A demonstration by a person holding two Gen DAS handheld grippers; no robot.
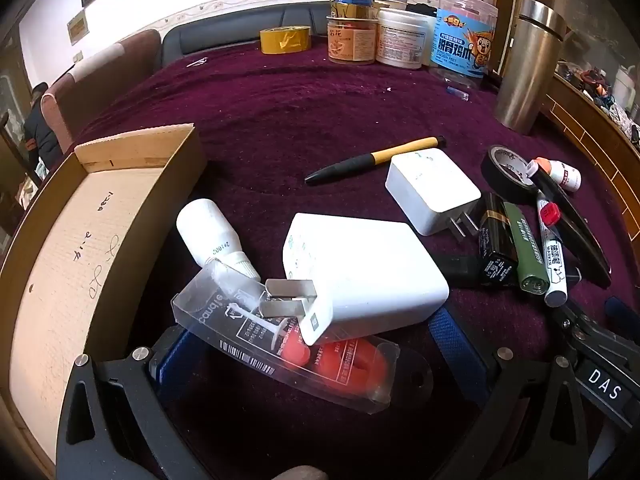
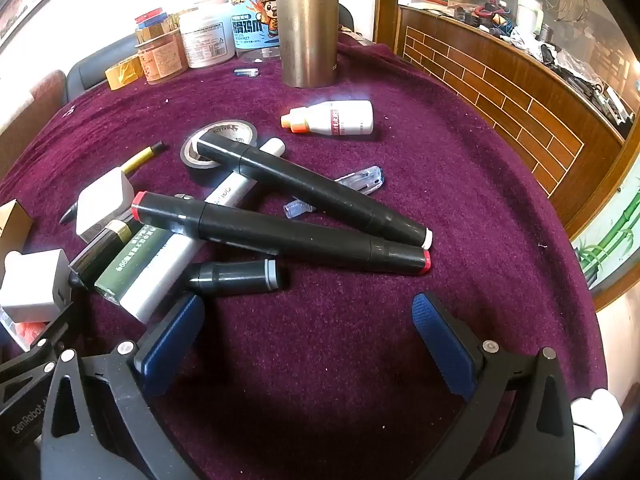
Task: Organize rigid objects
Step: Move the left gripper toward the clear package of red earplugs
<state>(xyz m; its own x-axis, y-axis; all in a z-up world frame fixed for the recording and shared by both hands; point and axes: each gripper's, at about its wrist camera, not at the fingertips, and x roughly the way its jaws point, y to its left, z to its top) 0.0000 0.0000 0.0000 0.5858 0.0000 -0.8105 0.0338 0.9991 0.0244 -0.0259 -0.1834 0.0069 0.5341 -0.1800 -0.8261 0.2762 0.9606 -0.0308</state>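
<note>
My left gripper (image 1: 308, 344) is open, its blue pads either side of a clear plastic pack (image 1: 288, 340) with red pieces inside and a large white charger (image 1: 360, 268) lying on it. A white bottle (image 1: 212, 232) lies beside an open cardboard box (image 1: 80, 248) on the left. A smaller white charger (image 1: 432, 188), a yellow-black pen (image 1: 372, 160), batteries (image 1: 508, 244) and a white marker (image 1: 552, 252) lie to the right. My right gripper (image 2: 312, 336) is open and empty above the purple cloth, just short of two black markers (image 2: 280, 232) and a loose dark cap (image 2: 236, 276).
Black tape roll (image 2: 220, 148), a small white bottle with orange cap (image 2: 336, 118) and a clear pen cap (image 2: 360, 178) lie further back. Jars (image 1: 400, 36), yellow tape (image 1: 286, 39) and a steel flask (image 1: 528, 64) stand at the far edge. A wooden counter (image 2: 500, 92) rises on the right.
</note>
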